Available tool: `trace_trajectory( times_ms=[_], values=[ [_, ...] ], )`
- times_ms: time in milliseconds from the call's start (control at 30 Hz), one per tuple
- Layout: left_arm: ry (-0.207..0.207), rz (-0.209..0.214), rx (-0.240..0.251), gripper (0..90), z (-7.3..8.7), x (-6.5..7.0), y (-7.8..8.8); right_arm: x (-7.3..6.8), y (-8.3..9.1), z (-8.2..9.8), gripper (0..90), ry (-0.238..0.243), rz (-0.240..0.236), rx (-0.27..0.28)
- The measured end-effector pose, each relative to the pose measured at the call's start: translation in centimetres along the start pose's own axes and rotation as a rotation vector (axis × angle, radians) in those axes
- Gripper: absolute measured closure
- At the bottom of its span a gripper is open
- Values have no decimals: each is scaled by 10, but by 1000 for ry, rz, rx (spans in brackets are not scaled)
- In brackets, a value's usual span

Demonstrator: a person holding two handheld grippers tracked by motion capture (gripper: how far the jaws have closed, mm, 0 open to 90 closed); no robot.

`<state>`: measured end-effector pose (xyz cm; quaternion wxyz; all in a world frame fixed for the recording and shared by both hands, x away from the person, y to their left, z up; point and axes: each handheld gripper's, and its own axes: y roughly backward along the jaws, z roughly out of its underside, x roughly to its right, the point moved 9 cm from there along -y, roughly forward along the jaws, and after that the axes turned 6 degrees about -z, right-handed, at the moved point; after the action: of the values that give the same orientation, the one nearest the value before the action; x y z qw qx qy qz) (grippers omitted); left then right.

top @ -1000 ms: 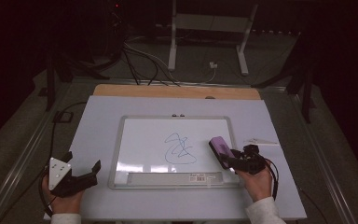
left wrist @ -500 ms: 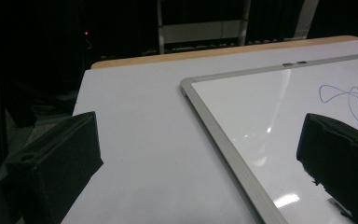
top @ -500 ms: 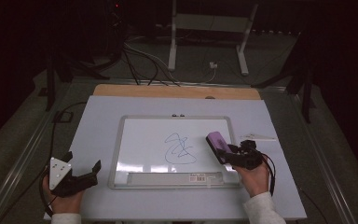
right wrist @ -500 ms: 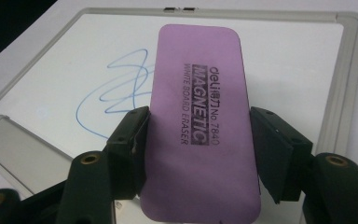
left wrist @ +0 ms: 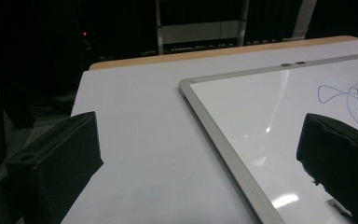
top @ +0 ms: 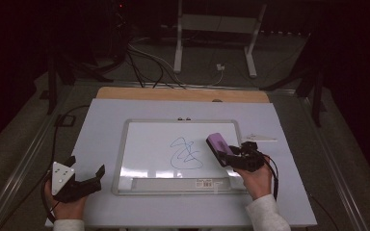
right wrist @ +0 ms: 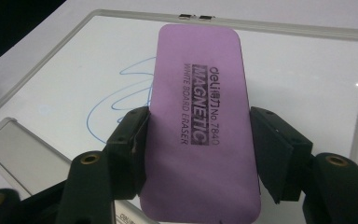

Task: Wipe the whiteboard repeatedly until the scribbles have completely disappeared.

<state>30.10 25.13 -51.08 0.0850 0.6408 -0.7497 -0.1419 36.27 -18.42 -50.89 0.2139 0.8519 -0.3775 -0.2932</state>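
A purple magnetic whiteboard eraser [top: 217, 143] [right wrist: 196, 70] is clamped between the jaws of my right gripper [top: 229, 155] [right wrist: 198, 135], which is shut on its sides. It hangs over the right part of a framed whiteboard [top: 149, 144] [right wrist: 298, 79], just right of a blue scribble [top: 187, 153] [right wrist: 116, 100]. My left gripper [top: 85, 166] [left wrist: 200, 140] rests on the table left of the board's near left corner. Its jaws are wide apart and hold nothing. Between them lie the board [left wrist: 261, 107] and part of the scribble [left wrist: 349, 100].
The board lies on a white tabletop [top: 101, 125] with a wooden strip [top: 173, 94] along its far edge. A small pale flat item [top: 262, 138] lies right of the board. A white stand [top: 212, 29] and cables [top: 144, 57] occupy the dark floor beyond.
My right gripper has carried the eraser a little left and farther over the board, closer to the scribble. The left gripper has stayed put.
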Motion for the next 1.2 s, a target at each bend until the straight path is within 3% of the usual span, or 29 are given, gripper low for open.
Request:
trace_trajectory(
  times_ms=[700,1200],
  values=[
    [-2,1,-5,6,1,0,0,-15,-31,-8,407,71,7,-33],
    [-1,1,-3,6,1,0,0,-13,-60,4,406,134,82,-97]
  ],
)
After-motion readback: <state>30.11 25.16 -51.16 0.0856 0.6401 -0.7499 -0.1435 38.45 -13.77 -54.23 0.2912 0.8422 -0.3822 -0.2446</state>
